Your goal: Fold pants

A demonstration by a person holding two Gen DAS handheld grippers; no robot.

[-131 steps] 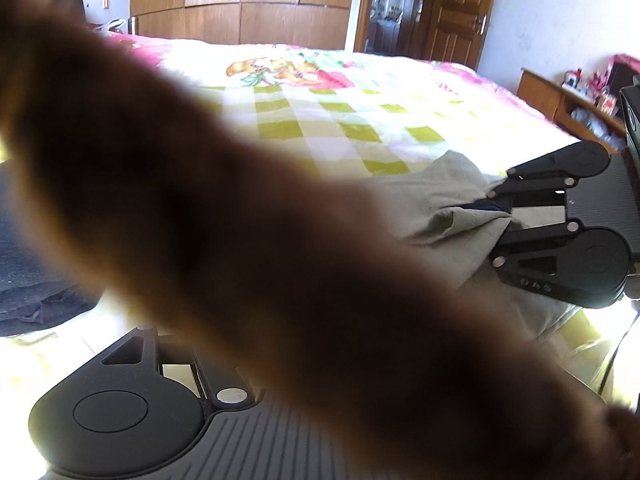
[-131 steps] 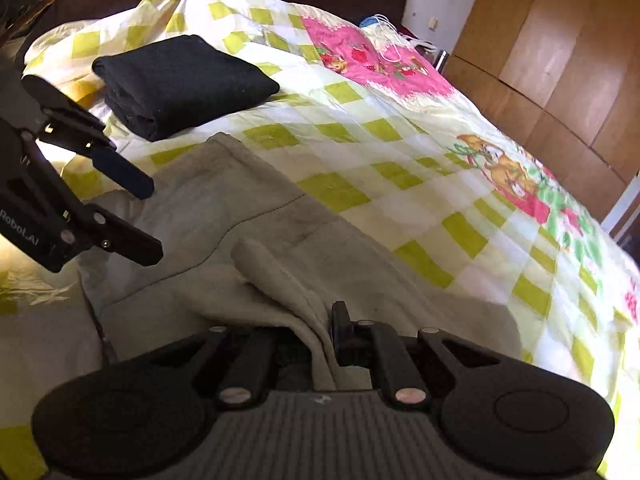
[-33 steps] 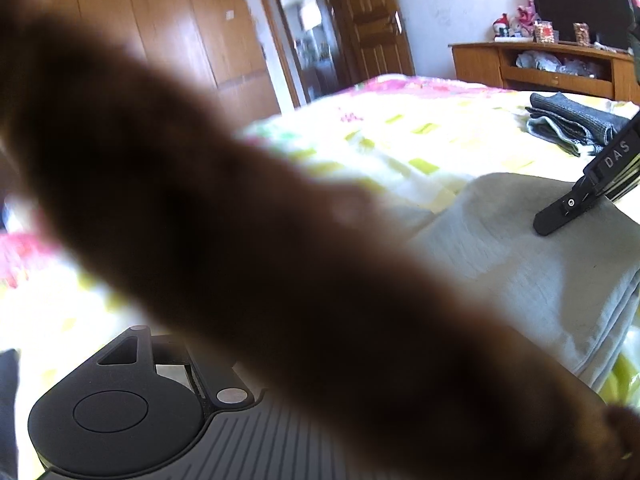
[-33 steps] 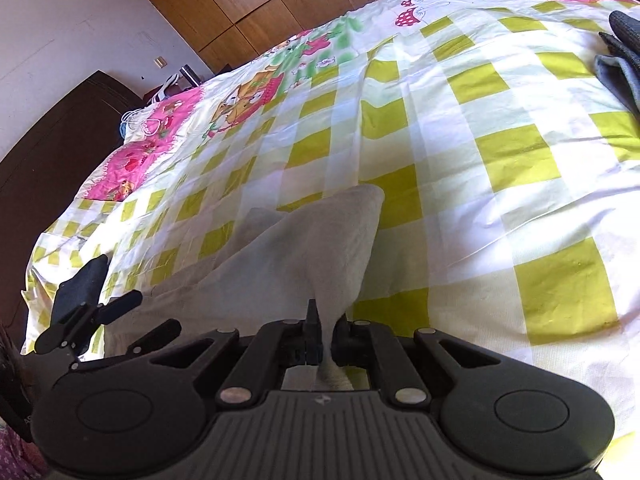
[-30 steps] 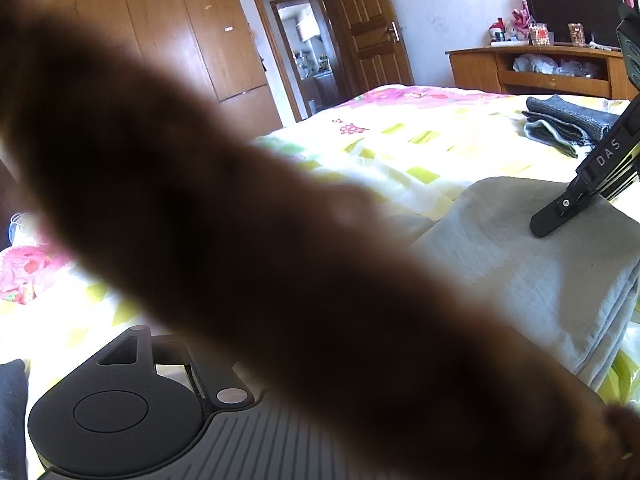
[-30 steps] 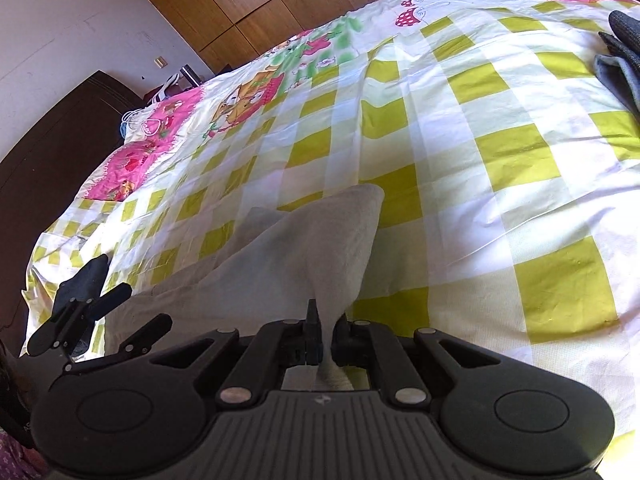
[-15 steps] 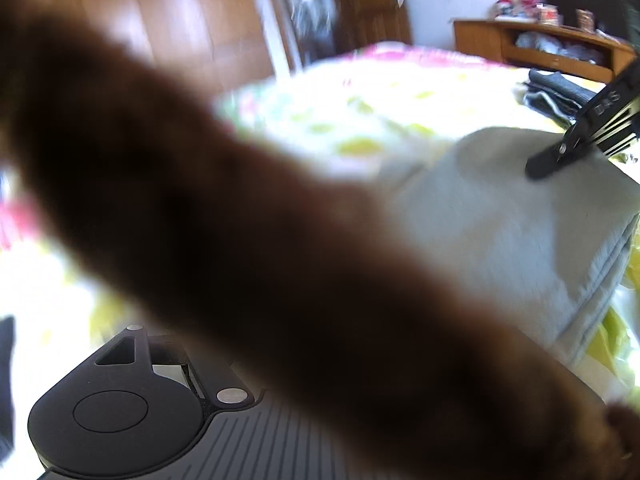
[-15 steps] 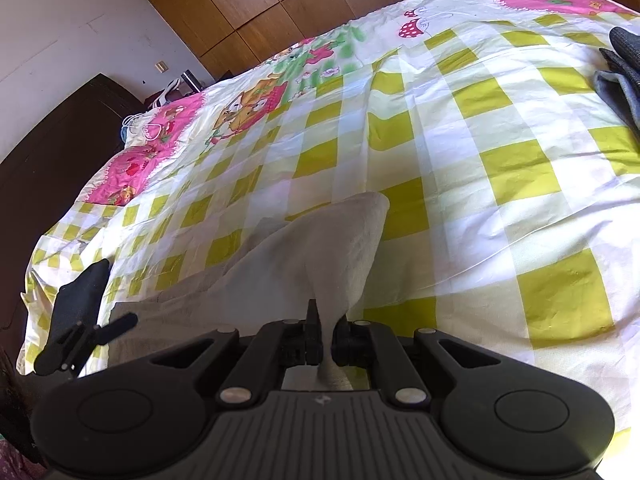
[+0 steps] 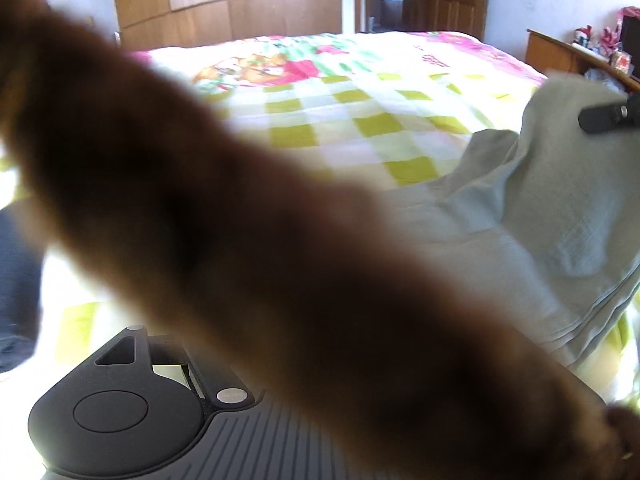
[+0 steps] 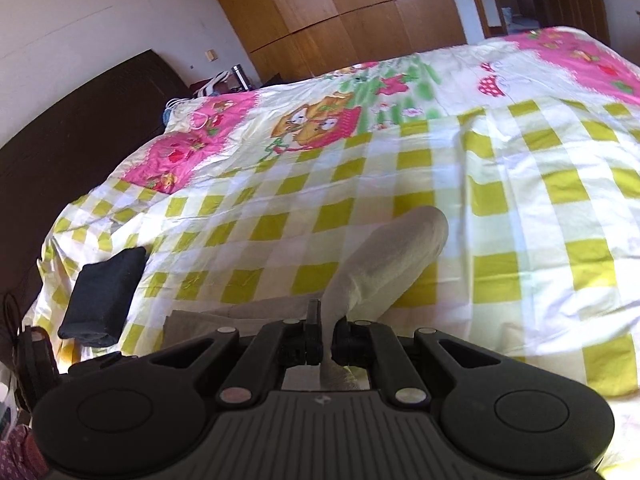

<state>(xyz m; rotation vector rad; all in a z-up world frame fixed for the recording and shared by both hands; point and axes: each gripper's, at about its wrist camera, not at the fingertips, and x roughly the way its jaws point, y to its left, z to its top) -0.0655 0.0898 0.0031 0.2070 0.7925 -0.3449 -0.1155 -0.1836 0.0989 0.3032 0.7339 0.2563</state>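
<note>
The grey pants [image 9: 532,232] lie partly folded on the checked bed cover. In the right wrist view my right gripper [image 10: 326,338] is shut on a fold of the pants [image 10: 384,264] and lifts it off the bed. One finger of it [image 9: 604,114] shows at the right edge of the left wrist view, against the raised cloth. A blurred brown shape [image 9: 260,248] close to the lens covers most of the left wrist view and hides my left gripper's fingers. Part of the left gripper's body shows at the right wrist view's left edge [image 10: 36,356].
A folded dark garment [image 10: 104,292] lies on the bed [image 10: 520,208] near the dark headboard [image 10: 60,140]. Wooden wardrobes [image 9: 224,4] and a door stand behind the bed. A wooden sideboard [image 9: 560,52] is at the far right.
My right gripper has risen and swung left with the pants fold, which now stands higher above the bed. The left wrist view has turned back toward the wardrobes.
</note>
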